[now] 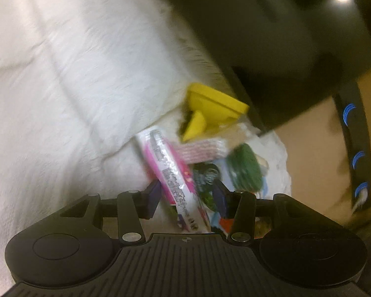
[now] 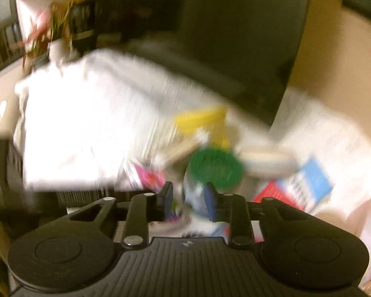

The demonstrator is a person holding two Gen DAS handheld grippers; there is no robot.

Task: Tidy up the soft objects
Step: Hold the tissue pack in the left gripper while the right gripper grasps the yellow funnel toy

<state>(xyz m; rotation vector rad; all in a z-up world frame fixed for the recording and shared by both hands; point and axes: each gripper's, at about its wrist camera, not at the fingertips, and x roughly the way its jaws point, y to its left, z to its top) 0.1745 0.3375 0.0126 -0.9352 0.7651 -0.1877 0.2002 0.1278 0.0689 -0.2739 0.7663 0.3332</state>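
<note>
White fluffy blanket (image 1: 69, 94) fills our left view | left claw (image 1: 186, 198) parted around pink-white packet (image 1: 175, 173); right claw (image 2: 188, 199) parted, blurred, near green lid (image 2: 215, 168)

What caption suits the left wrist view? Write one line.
Open left claw reaches toward a pink-and-white packet beside a fluffy white blanket and yellow plastic piece.

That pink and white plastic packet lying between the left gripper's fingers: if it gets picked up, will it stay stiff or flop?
The pink and white plastic packet would probably flop at its free end: it looks thin and long. Its glossy wrapper may slip against the left gripper pads. It seems light, lying on the fluffy white blanket without visibly sinking in.
</note>
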